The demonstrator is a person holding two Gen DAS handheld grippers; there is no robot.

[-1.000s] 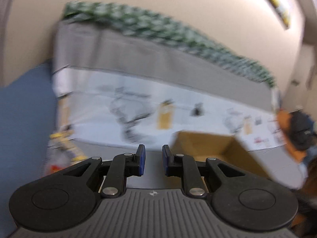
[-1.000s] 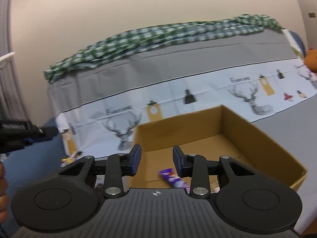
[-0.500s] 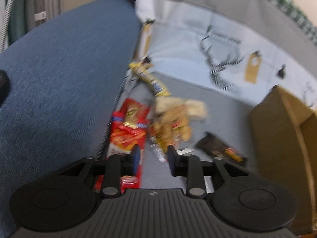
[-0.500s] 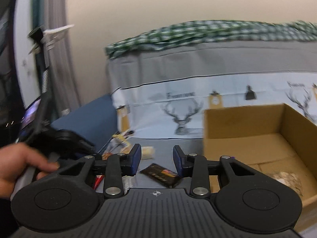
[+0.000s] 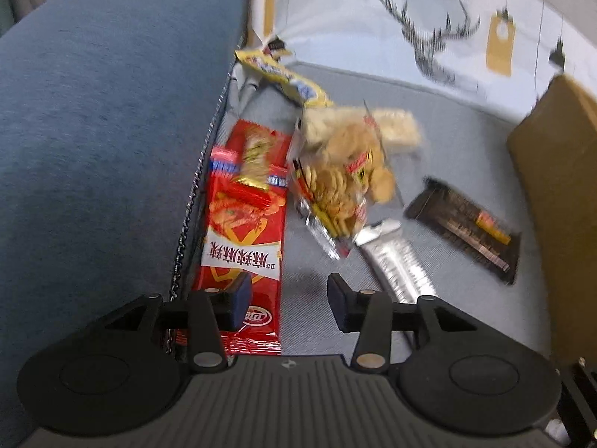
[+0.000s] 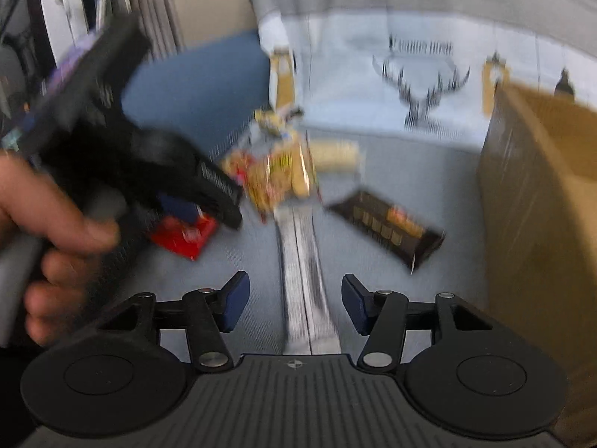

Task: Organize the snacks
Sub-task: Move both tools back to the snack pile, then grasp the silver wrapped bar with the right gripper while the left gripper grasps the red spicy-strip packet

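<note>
We judge the silver bar [image 6: 304,283] light, thin and slippery in its foil, so we would pinch it across its narrow width near the middle. It lies flat on the grey cloth [image 5: 440,149], straight ahead between the spread fingers of our right gripper [image 6: 291,302], with nothing held. Our left gripper [image 5: 287,300] is also spread and empty, with its left pad over the red packet [image 5: 242,231], which looks crinkly and soft. The clear bag of crackers [image 5: 339,183] seems fragile. The cardboard box [image 6: 541,194] stands just right of the dark bar [image 6: 388,224].
</note>
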